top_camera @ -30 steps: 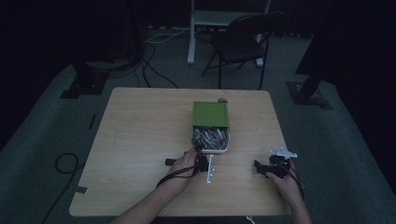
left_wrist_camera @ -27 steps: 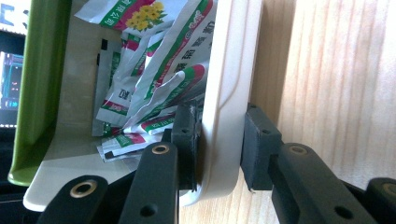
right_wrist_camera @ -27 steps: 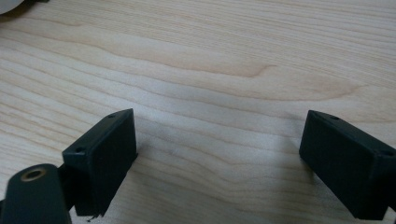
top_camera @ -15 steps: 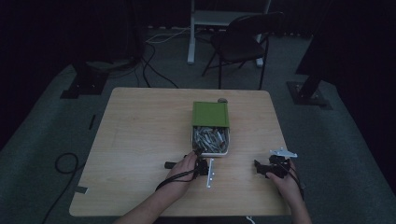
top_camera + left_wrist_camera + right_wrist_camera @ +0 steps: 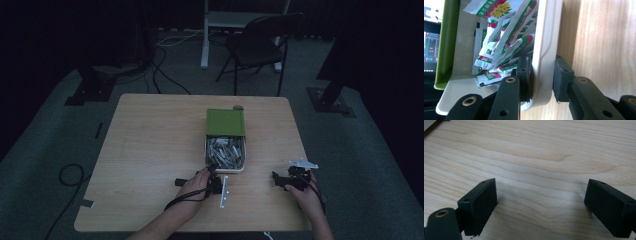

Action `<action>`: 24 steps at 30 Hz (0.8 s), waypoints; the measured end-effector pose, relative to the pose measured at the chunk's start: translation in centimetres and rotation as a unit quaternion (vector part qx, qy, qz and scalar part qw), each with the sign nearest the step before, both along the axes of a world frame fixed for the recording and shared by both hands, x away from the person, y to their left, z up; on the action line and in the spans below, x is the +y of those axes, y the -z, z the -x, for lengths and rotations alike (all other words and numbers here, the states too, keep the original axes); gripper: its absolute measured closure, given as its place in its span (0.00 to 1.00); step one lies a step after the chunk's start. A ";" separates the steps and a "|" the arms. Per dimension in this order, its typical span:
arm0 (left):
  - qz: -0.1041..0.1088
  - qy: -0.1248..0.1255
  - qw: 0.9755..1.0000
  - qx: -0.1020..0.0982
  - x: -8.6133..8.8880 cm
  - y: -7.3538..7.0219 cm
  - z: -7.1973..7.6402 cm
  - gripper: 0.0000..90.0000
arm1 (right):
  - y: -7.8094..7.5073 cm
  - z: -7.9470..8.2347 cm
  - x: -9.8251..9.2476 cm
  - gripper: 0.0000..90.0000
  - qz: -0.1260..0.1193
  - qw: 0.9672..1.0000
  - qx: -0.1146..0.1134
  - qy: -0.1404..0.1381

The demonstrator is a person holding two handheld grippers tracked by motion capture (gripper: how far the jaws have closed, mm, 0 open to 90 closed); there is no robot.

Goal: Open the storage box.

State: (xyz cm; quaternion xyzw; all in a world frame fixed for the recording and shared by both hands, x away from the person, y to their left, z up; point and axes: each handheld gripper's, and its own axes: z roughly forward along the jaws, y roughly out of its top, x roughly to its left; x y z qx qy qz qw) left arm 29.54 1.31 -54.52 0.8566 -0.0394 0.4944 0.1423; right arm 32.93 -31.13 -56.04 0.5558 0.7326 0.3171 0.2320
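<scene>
The cream plastic box wall (image 5: 543, 50) is being pinched by the left tool (image 5: 539, 76); red-and-green paper sachets (image 5: 506, 42) beside its inner pad risk being snagged (right tool (image 5: 540, 207) is being held open over bare tabletop (image 5: 536, 152)).

Left gripper (image 5: 541, 81) clamped; right gripper (image 5: 540, 207) spread wide.

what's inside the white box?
The white box holds a pile of sachets printed in green, red and white. The green lid covers its far half, hiding what lies beneath.

Bare table (image 5: 150, 150) lies open left of the box (image 5: 225, 150); sachets (image 5: 506, 45) crowd its inside, a chair (image 5: 260, 45) stands beyond.
</scene>
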 end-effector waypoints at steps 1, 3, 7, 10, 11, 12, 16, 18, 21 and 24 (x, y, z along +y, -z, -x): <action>0.000 0.000 1.000 0.002 0.0 0.1 0.1 0.79 | 0.0 0.0 0.0 0.12 0.000 1.000 0.000 0.000; 0.004 0.000 1.000 0.003 0.1 0.0 0.4 0.79 | 0.0 0.0 0.0 0.12 0.000 1.000 0.000 0.000; 0.005 0.004 1.000 0.001 0.2 0.2 0.8 0.79 | 0.0 0.0 0.0 0.12 0.000 1.000 0.000 0.000; 0.005 0.004 1.000 0.003 0.2 0.2 1.2 0.79 | 0.0 0.0 0.0 0.12 0.000 1.000 0.000 0.000; 0.008 0.005 1.000 0.005 0.2 0.1 1.3 0.79 | 0.0 0.0 0.0 0.12 0.000 1.000 0.000 0.000; 0.008 0.006 1.000 0.006 0.2 0.1 1.4 0.79 | 0.0 0.0 0.0 0.12 0.000 1.000 0.000 0.000; 0.009 0.007 1.000 0.007 0.3 0.3 1.8 0.79 | 0.0 0.0 0.0 0.12 0.000 1.000 0.000 0.000; 0.007 0.008 1.000 0.007 0.3 0.3 1.8 0.79 | 0.0 0.0 0.0 0.12 0.000 1.000 0.000 0.000; 0.007 0.008 1.000 0.009 0.5 0.5 2.1 0.79 | 0.0 0.0 0.0 0.12 0.000 1.000 0.000 0.000; 0.006 0.006 1.000 0.011 0.6 0.4 2.2 0.79 | 0.0 0.0 0.0 0.12 0.000 1.000 0.000 0.000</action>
